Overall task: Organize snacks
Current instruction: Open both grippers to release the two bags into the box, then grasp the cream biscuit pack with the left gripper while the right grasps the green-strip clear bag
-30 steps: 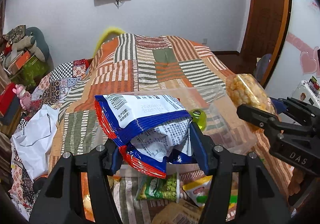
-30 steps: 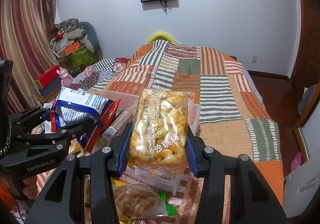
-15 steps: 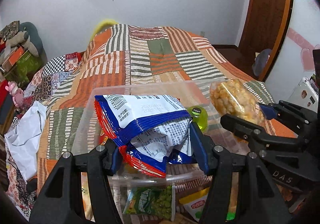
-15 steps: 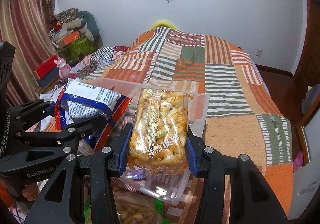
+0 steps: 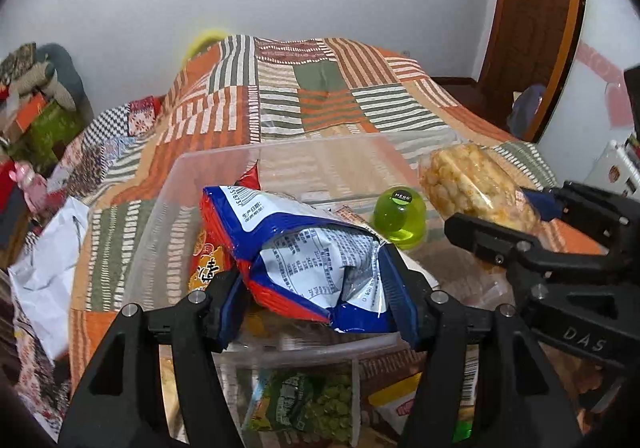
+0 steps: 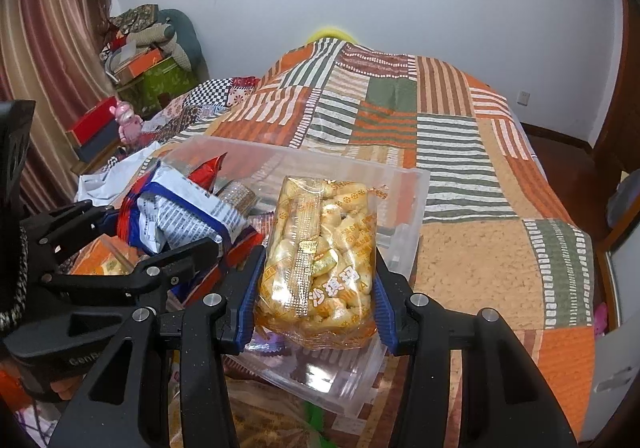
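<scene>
claws, two, both opening: left claw [image 5: 316, 304] pinches one blue bag [image 5: 304, 248], right claw [image 6: 316, 302] one yellow bag [image 6: 320, 264].

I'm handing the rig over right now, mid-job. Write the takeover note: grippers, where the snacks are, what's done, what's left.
Left gripper: jaws opening, blue-and-white snack bag between its pads, held over the clear plastic bin.
Right gripper: jaws opening, clear bag of yellow puffs between its pads, over the bin's near right part.
In the bin: green jelly cup, a red packet and others.
Outside, on the bed in front: green pea bag and a few more packs.
Done: both bags brought over the bin.
Left: let both drop in, then collect the loose packs.
</scene>
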